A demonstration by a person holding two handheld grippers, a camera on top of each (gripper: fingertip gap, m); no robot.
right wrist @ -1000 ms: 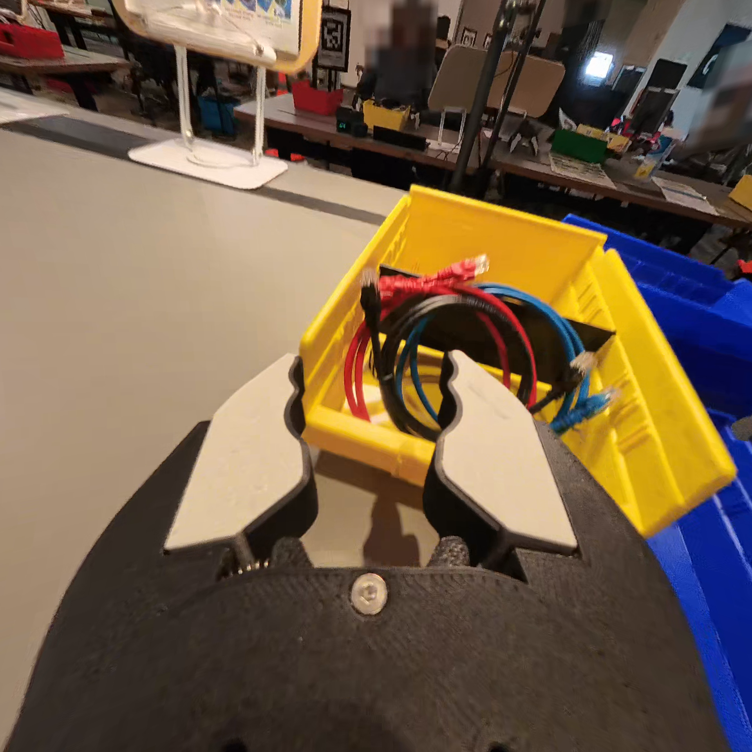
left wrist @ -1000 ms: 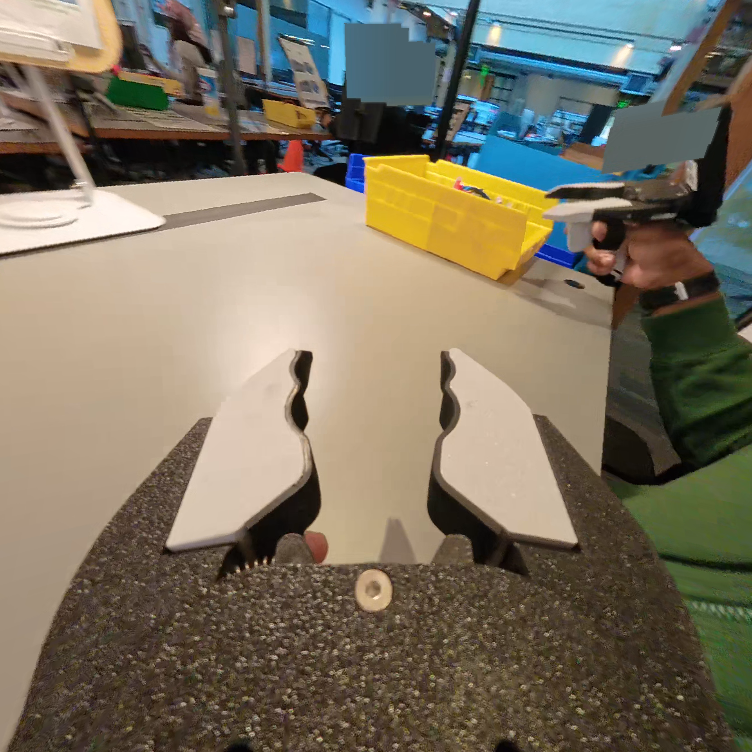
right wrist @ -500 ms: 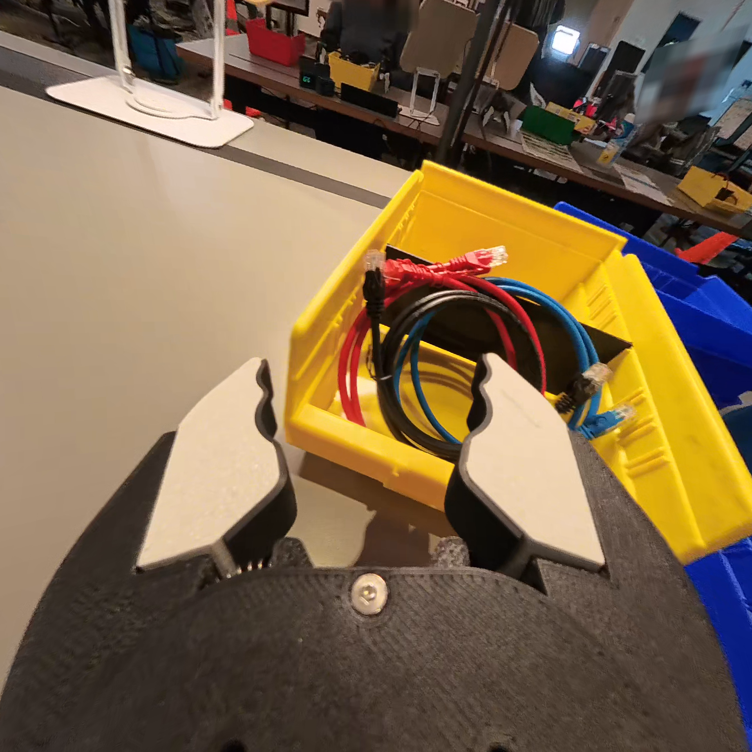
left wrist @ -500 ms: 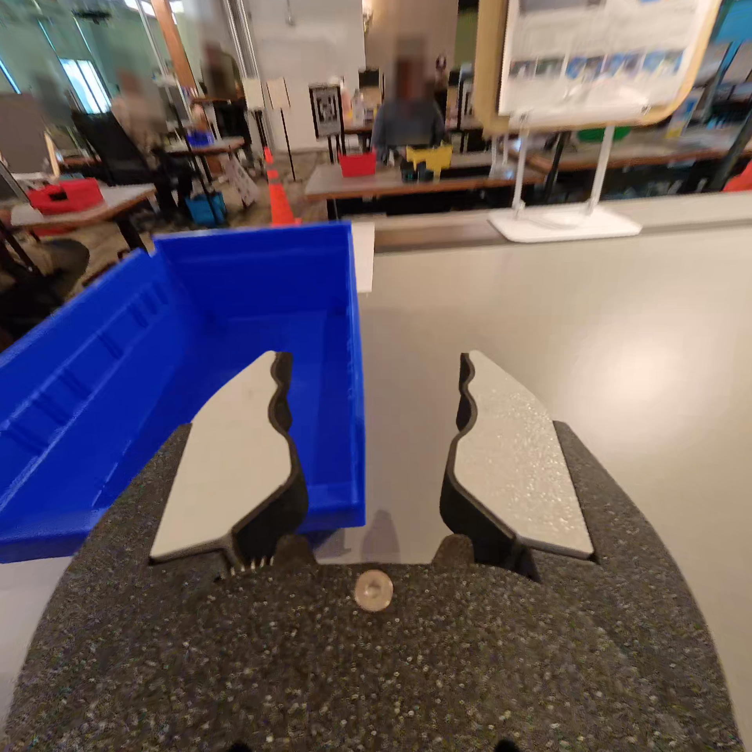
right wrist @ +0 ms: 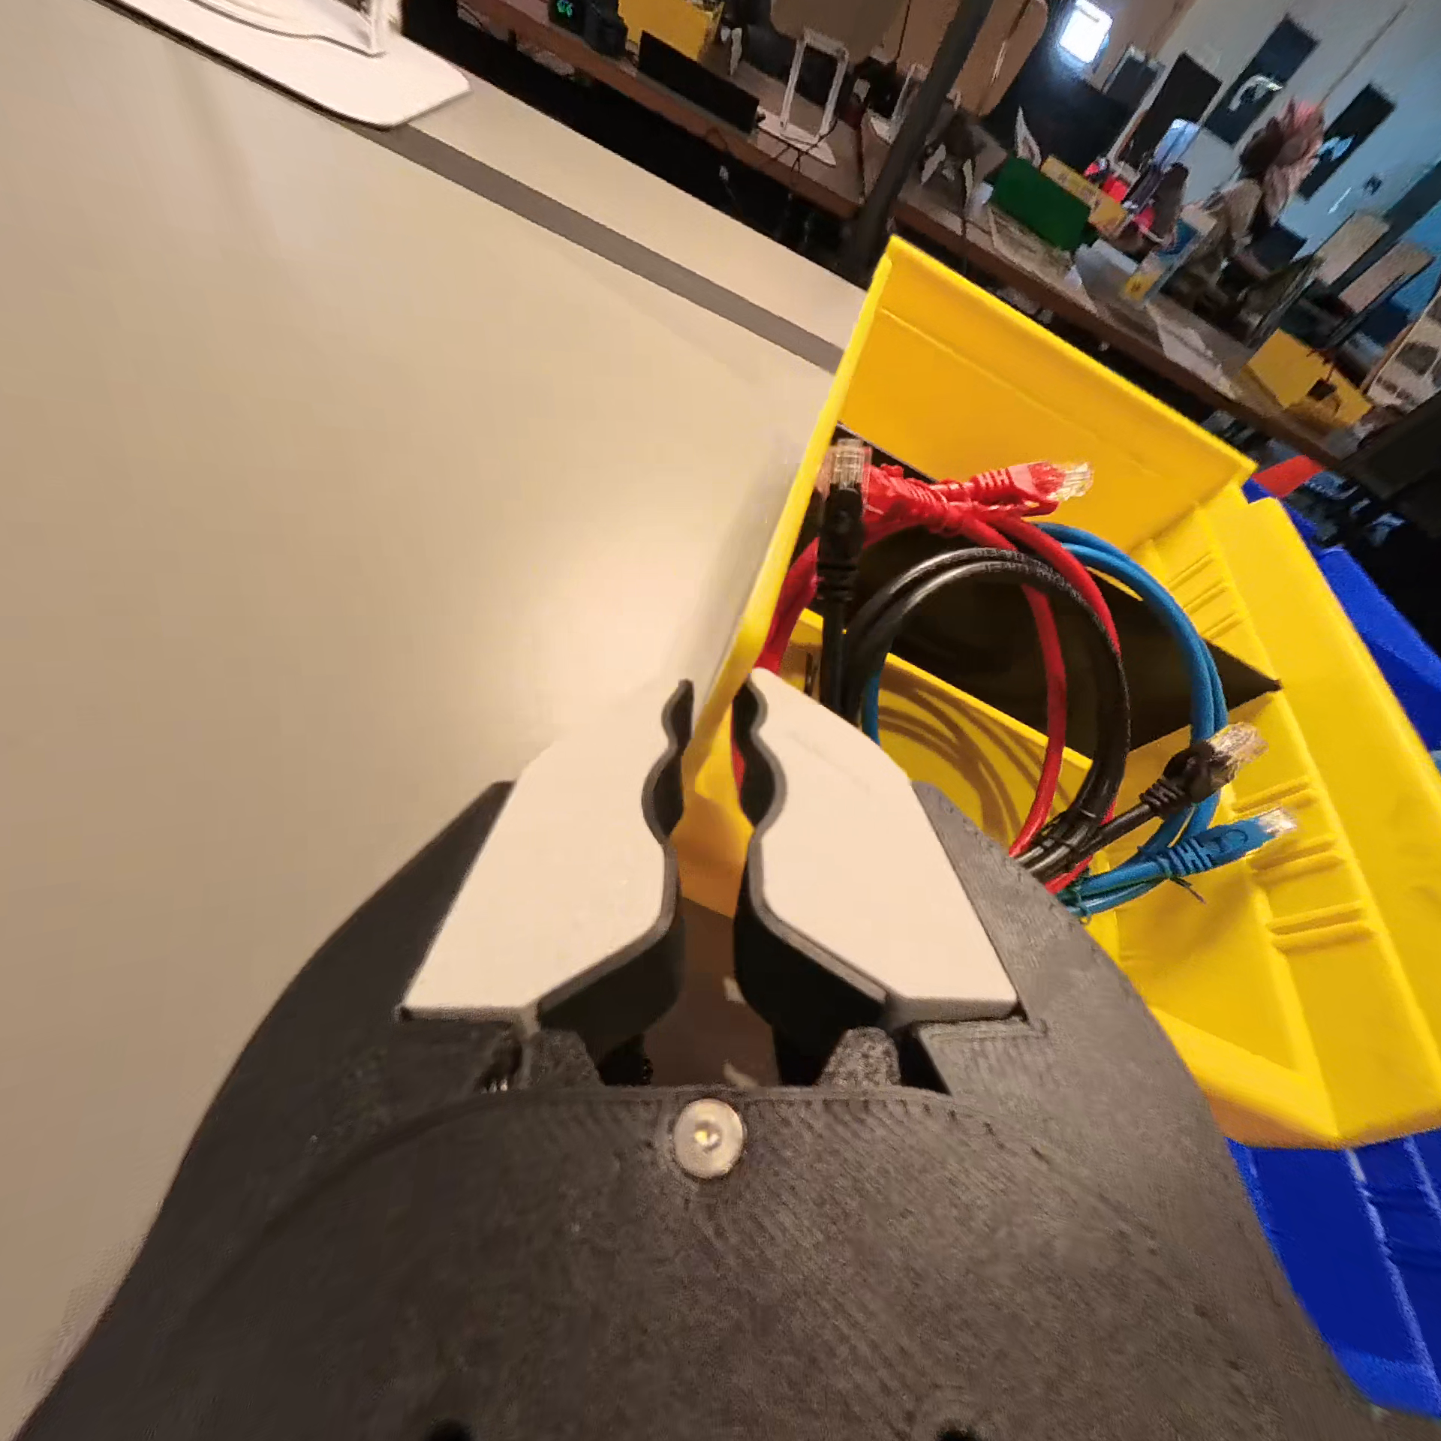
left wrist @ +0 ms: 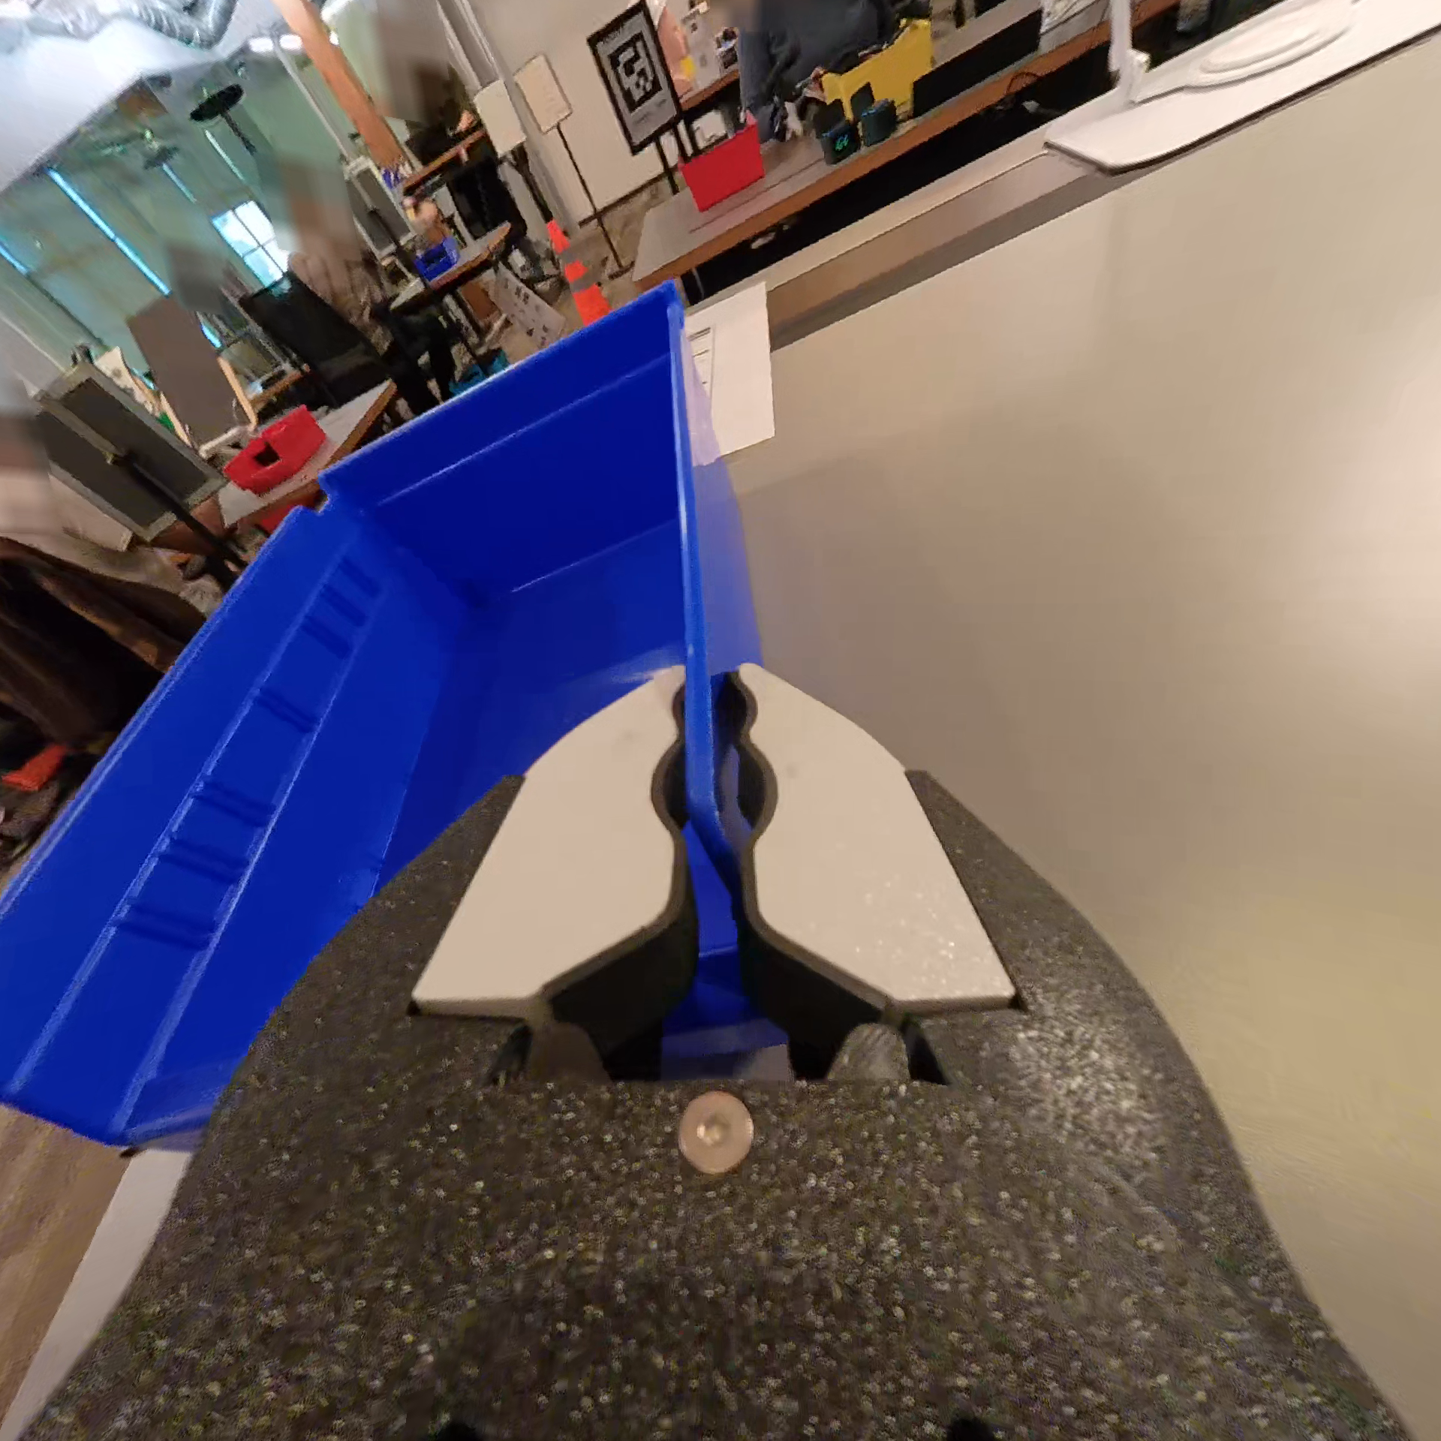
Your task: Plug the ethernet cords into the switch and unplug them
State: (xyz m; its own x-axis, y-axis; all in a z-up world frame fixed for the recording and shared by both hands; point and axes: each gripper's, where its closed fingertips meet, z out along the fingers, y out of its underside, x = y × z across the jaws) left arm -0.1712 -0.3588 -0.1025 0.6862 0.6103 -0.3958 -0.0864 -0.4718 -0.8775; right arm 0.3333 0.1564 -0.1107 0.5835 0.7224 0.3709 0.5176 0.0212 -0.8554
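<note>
Each tool clenches the side wall of a bin on the grey table.

The left tool pinches the right-hand wall of the blue bin, which sits at the table's left edge and overhangs it. The right tool grips the left wall of the yellow bin near its front corner; this bin stands at the table's right edge, a second blue bin against its outer side. Inside the yellow one lie coiled ethernet cords: red, black and blue, over a dark flat piece that may be the switch, though I cannot tell.
</note>
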